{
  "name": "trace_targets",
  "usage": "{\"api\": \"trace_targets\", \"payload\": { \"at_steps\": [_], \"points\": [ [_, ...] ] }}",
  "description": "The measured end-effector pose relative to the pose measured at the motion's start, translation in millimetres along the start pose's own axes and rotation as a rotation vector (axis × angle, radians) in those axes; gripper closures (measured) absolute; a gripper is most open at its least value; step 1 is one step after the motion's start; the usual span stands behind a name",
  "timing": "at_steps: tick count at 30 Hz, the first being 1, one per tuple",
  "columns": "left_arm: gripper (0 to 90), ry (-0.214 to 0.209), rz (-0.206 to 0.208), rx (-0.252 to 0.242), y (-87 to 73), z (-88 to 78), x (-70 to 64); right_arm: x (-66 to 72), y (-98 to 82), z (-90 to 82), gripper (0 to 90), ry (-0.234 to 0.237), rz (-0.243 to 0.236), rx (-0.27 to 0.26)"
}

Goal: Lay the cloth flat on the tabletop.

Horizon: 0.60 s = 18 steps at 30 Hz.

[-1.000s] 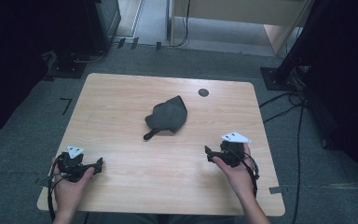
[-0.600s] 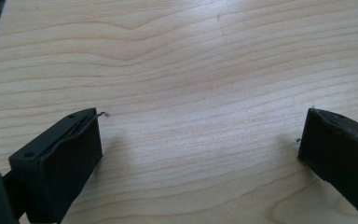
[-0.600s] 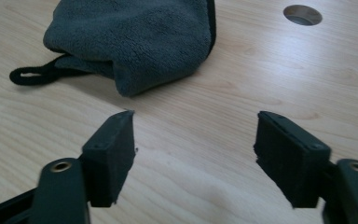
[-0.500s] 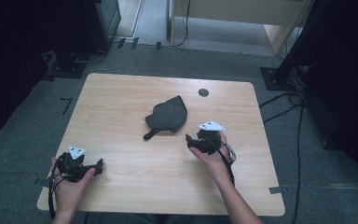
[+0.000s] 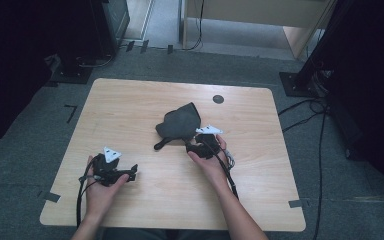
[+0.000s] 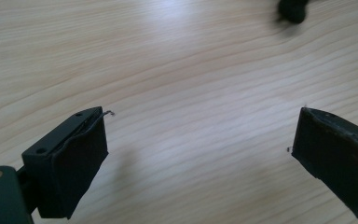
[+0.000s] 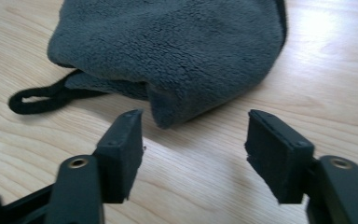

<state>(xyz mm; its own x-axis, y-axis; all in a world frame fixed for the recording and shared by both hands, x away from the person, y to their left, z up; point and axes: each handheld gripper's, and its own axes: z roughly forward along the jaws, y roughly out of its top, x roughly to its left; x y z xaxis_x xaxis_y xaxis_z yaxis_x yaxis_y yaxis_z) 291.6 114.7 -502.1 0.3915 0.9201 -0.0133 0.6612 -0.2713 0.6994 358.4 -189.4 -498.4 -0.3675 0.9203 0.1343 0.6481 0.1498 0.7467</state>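
Right gripper [image 7: 193,140]: jaws half apart, closing, nothing pinched yet.
Cloth [image 7: 168,51]: mid-desk; slide over its near corner, then squeeze.
Left gripper [image 6: 200,154]: jaws spread wide, empty.

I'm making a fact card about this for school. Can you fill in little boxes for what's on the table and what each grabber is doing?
table: light wooden top with a small dark round spot
thing: dark grey fleece pouch, lying flat, with a black cord loop
right gripper: at the pouch's near corner, jaws have just been closing, not pressing on the fleece yet
left gripper: jaws wide apart over bare wood, holding nothing
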Motion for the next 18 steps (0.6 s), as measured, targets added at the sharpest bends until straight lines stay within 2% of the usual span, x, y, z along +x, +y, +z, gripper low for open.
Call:
{"api": "trace_targets", "payload": {
  "at_steps": [4,5,7,9,10,13,15,18],
  "points": [
    [3.5,-0.030,0.022,-0.001,8.2,8.5,-10.6,2.5,0.5,3.0,45.1,-0.001,0.002,0.000],
    [3.5,-0.055,0.036,0.004,15.3,16.6,-18.3,3.4,0.3,4.4,46.3,-0.002,0.007,0.004],
    [4.9,-0.071,0.035,-0.005,21.4,22.4,-24.2,4.7,-0.1,6.8,48.6,-0.016,-0.006,0.001],
    [9.8,-0.078,0.045,-0.014,25.9,26.7,-28.1,5.3,0.0,7.3,49.1,-0.010,0.000,-0.016],
    [16.1,-0.065,0.055,-0.025,33.0,34.2,-34.6,5.9,0.3,7.4,49.3,0.005,0.004,-0.023],
    [27.8,-0.060,0.067,-0.032,40.2,41.6,-40.9,8.5,1.3,8.5,50.6,0.017,-0.020,-0.032],
    [36.8,-0.032,0.100,-0.035,50.3,51.7,-51.5,11.4,2.3,9.9,58.6,0.002,-0.042,-0.028],
    [48.1,-0.025,0.116,-0.030,55.4,57.7,-57.0,13.1,0.5,9.9,79.0,-0.021,-0.073,-0.013]
  ]
}}
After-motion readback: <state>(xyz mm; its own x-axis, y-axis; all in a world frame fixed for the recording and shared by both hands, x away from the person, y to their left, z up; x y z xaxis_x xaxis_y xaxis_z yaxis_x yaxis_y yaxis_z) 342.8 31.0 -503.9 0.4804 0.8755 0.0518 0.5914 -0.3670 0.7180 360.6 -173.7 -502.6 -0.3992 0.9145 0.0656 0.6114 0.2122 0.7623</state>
